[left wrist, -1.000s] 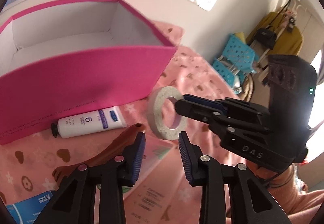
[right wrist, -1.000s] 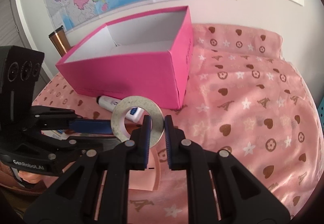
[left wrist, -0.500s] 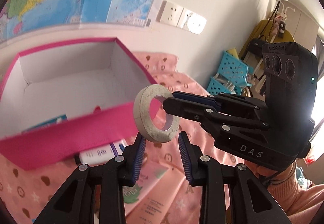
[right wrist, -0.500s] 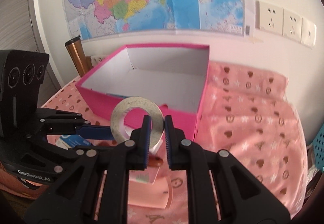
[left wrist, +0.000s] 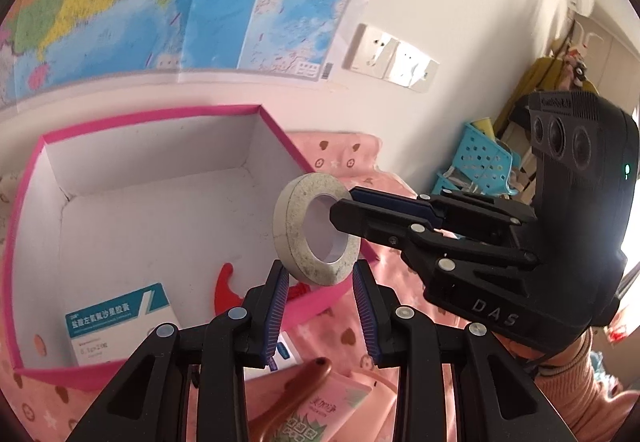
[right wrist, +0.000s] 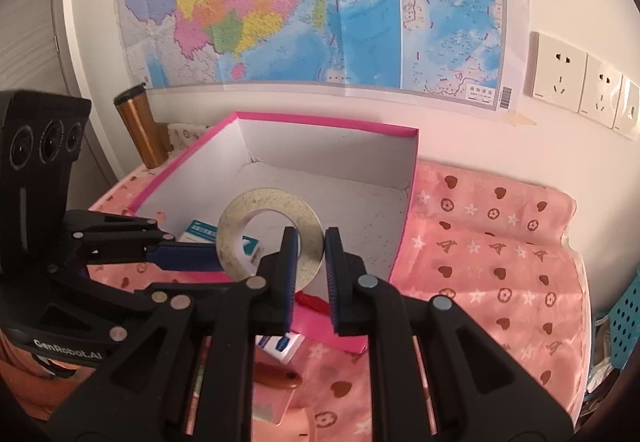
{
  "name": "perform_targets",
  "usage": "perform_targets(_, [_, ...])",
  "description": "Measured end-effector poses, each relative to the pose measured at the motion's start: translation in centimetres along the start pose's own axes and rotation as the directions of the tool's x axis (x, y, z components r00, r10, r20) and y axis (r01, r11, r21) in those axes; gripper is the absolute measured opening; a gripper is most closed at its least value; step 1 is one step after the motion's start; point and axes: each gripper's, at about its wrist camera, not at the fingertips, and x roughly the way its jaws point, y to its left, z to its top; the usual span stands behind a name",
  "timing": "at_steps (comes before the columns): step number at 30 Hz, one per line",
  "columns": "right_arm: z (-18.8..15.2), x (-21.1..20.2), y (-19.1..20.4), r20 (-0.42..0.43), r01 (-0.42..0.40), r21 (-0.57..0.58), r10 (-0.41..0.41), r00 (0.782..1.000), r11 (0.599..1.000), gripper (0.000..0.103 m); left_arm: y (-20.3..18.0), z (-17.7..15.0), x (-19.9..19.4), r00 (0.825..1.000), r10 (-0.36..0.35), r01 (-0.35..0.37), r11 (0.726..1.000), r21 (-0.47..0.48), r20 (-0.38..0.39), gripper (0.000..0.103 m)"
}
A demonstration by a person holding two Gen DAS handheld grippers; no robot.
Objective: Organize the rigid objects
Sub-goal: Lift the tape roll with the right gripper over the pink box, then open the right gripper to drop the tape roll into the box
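A grey-white tape roll (left wrist: 316, 230) hangs in the air over the near right corner of the open pink box (left wrist: 160, 118). My right gripper (right wrist: 311, 242) is shut on the tape roll (right wrist: 270, 234), gripping its ring wall; the gripper also shows in the left wrist view (left wrist: 340, 204). My left gripper (left wrist: 320, 282) is open and empty just below the roll; it also shows in the right wrist view (right wrist: 212, 256). Inside the box lie a teal and white carton (left wrist: 120, 322) and a red piece (left wrist: 226, 286).
On the pink patterned cloth (right wrist: 500, 262) in front of the box lie a white tube (right wrist: 280, 346), a brown handle (left wrist: 296, 398) and a pink packet (left wrist: 320, 414). A copper flask (right wrist: 140, 130) stands at the far left, by the wall with a map. Blue baskets (left wrist: 480, 162) stand at right.
The right gripper has lifted the tape roll from near the cloth up above the box rim and over its near corner. The left gripper has risen along with it, staying open.
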Motion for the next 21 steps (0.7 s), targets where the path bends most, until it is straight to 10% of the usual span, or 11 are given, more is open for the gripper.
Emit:
perform_targets(17, [0.1,4.9,-1.8,-0.155,0.093,0.011,-0.090,0.984,0.996,0.016,2.7,0.7,4.9,0.993,0.025,-0.036,0.994,-0.099,-0.113,0.032])
perform_targets(21, [0.0,4.1,-1.2,-0.129,0.158,-0.026,-0.160,0.979,0.987,0.030,3.3,0.6,3.9,0.994,0.084,-0.092,0.989,-0.114,-0.075,0.032])
